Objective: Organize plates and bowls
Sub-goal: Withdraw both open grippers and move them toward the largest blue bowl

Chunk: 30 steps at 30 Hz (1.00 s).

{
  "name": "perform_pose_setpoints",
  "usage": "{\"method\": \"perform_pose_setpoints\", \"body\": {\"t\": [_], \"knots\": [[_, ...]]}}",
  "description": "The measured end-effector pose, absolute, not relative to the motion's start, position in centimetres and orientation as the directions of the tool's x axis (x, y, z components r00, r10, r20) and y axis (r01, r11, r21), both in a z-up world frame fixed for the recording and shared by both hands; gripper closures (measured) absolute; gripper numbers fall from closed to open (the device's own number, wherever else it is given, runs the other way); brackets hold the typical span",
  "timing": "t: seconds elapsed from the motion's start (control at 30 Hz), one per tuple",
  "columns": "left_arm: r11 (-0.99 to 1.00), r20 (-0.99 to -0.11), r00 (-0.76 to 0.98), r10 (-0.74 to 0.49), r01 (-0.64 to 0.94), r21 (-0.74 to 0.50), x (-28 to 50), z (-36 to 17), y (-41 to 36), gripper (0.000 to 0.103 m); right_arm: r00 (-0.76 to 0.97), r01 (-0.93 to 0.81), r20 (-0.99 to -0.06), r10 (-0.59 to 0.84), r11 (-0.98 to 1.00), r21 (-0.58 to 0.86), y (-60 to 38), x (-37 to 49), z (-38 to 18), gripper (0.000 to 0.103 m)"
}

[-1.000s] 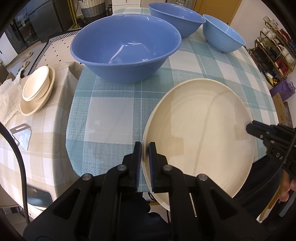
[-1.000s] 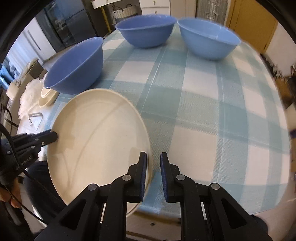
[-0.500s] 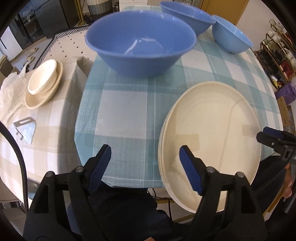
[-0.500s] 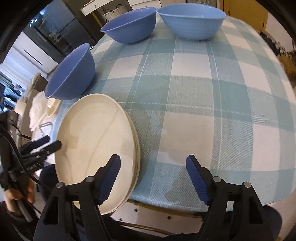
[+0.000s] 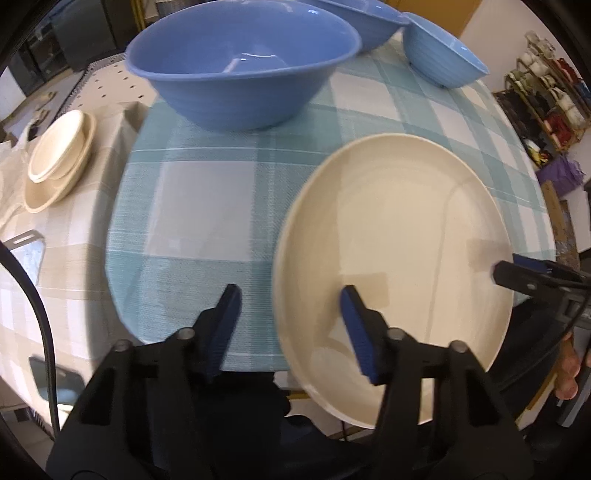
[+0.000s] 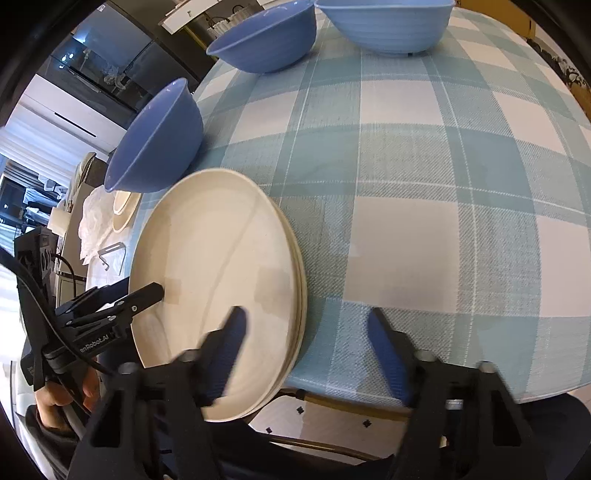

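Plates (image 6: pixel 221 280), cream, stacked at the near table (image 6: pixel 443 155) edge, overhanging it. Left claw (image 5: pixel 290 325) closing, half open, straddling stack rim at 9 o'clock, pads not pressing. Right claw (image 6: pixel 306 347) closing, half open, straddling rim at 3 o'clock, grips nothing. 3 blue bowls: big bowl (image 5: pixel 240 70) at 11 o'clock of the plates, 2 more bowls (image 6: pixel 384 26) farther back. Small cream dishes (image 5: pixel 55 158) on side table at left.

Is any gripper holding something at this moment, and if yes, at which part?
Nothing is held. The left gripper and right gripper each straddle the rim of the plate stack, jaws closing but pads not pressing it.
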<state>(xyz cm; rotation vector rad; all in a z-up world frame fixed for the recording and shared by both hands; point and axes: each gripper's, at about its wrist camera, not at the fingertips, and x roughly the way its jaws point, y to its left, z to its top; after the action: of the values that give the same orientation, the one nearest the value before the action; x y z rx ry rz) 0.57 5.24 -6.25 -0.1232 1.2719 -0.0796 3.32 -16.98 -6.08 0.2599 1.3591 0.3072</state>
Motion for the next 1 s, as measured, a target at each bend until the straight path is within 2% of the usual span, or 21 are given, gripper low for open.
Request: {"method": "perform_pose_setpoints", "body": {"t": [0.03,0.1,0.13,0.17,0.3,0.5,1.0], "knots": [[0.991,-0.946,0.296,-0.130,-0.005,-0.137,0.6,-6.2,5.0,0.056,0.172,-0.059,-0.914,0.368,0.930,0.363,-16.9,3.3,-6.4,0.049],[0.989,-0.944,0.297,-0.145,0.003,-0.151,0.6,-6.1,4.7,0.067,0.168,-0.056,-0.910,0.379,0.925,0.375,-16.7,3.4,-6.8,0.053],[0.988,-0.943,0.296,-0.150,0.006,-0.155,0.6,-6.1,4.5,0.068,0.167,-0.053,-0.908,0.385,0.923,0.382,-16.6,3.3,-7.0,0.058],[0.989,-0.944,0.298,-0.144,0.006,-0.149,0.6,-6.0,4.4,0.068,0.169,-0.051,-0.906,0.388,0.921,0.385,-16.6,3.4,-7.1,0.067],[0.988,-0.941,0.303,-0.149,0.005,-0.155,0.5,-6.0,4.4,0.068,0.172,-0.048,-0.889,0.425,0.905,0.423,-16.4,3.5,-7.4,0.080],[0.989,-0.939,0.314,-0.141,-0.004,-0.150,1.1,-6.0,3.8,0.068,0.184,-0.043,-0.893,0.410,0.911,0.409,-16.4,3.8,-7.2,0.081],[0.986,-0.934,0.317,-0.163,0.070,-0.148,6.0,-5.8,-3.8,0.068,0.226,0.047,-0.906,0.358,0.925,0.377,-22.6,7.1,-7.1,0.081]]}}
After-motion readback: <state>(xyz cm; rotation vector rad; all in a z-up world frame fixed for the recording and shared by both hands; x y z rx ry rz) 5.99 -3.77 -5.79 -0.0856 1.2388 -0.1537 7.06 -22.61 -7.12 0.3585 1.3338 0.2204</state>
